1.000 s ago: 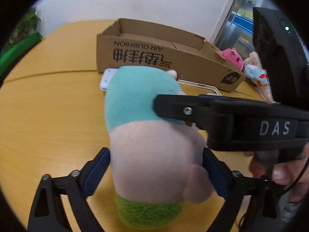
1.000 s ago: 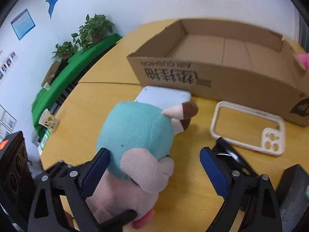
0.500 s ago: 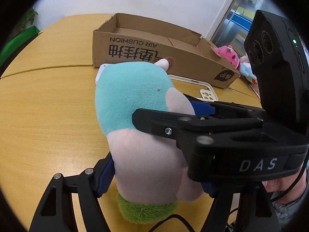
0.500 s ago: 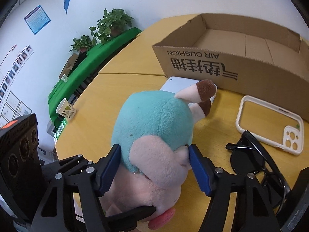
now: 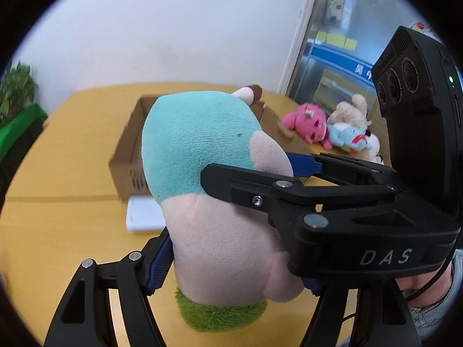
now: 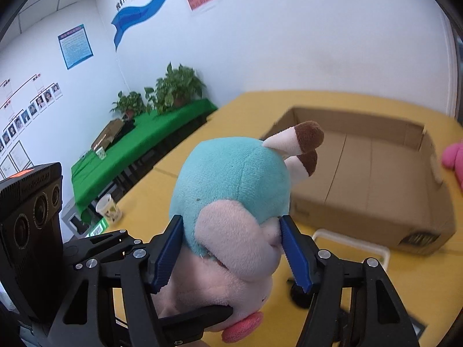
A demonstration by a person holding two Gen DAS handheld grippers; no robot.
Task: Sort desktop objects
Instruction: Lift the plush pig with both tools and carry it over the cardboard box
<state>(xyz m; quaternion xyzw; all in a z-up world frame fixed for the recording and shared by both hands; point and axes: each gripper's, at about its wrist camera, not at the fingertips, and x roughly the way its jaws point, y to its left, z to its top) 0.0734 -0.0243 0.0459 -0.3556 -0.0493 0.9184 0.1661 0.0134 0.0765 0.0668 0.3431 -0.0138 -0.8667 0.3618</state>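
Up off the yellow table (image 5: 58,231) now: both grippers clamped the plush toy (image 5: 202,150) and lifted it. Left gripper (image 5: 231,263) squeezes its body, right gripper (image 6: 231,251), jaws closing, pinches the head. Cardboard box (image 6: 376,173) at 1 o'clock looks like the drop spot.

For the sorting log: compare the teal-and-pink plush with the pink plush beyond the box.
The teal-and-pink plush is gripped between both grippers above the table; the pink plush lies on the table, untouched. The first is teal, pale pink and green, with brown-tipped ears; the second is bright pink all over. The held one looks larger, though it is nearer. Both are soft toys.
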